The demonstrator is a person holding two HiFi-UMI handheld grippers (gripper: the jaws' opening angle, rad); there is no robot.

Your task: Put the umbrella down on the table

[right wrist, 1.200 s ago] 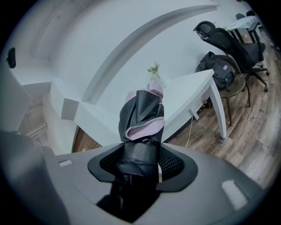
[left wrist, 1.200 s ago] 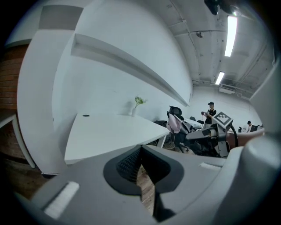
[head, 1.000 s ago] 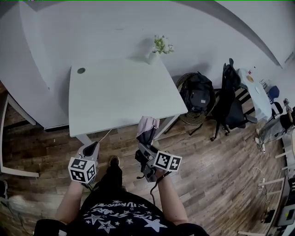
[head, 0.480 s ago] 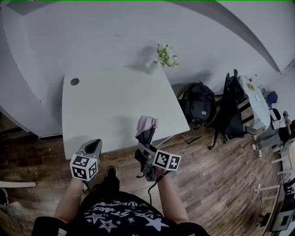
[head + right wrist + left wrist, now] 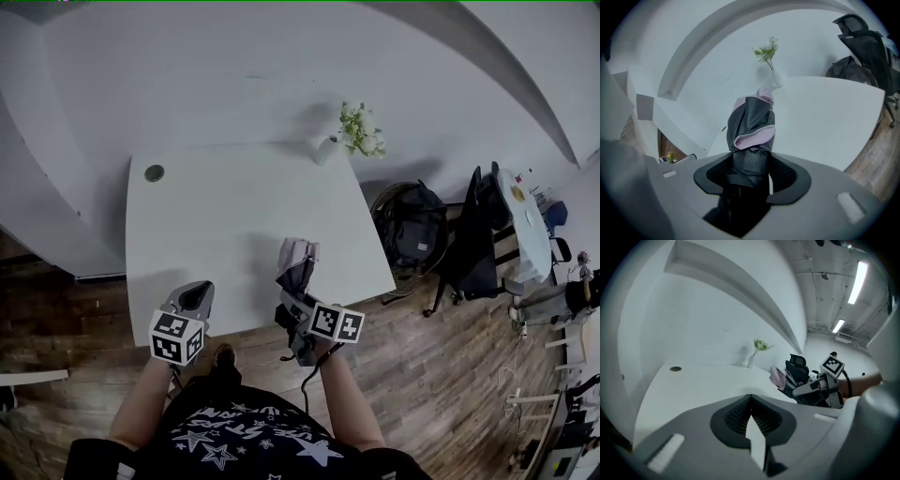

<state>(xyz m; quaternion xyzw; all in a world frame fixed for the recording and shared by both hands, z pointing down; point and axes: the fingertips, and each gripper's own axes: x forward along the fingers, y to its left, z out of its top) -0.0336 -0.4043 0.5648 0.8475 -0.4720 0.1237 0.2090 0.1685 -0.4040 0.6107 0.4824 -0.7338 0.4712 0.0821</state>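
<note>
Right claw (image 5: 292, 300) first: its jaws are clenched on the lower end of the folded umbrella (image 5: 297, 264), a dark bundle with pale pink lining showing at the folds. In my right gripper view the umbrella (image 5: 750, 124) rises straight out from between the jaws, its tip towards the vase of flowers (image 5: 771, 70) at the far edge. From the head view it hangs over the near edge of the white table (image 5: 234, 206), held up in my grip and not lying on the top. My left claw (image 5: 194, 296) is just beside the same near edge, jaws pressed together with nothing between them. A backpack (image 5: 412, 234) and a black chair (image 5: 473, 234) stand on the wooden floor to the right of the table.
</note>
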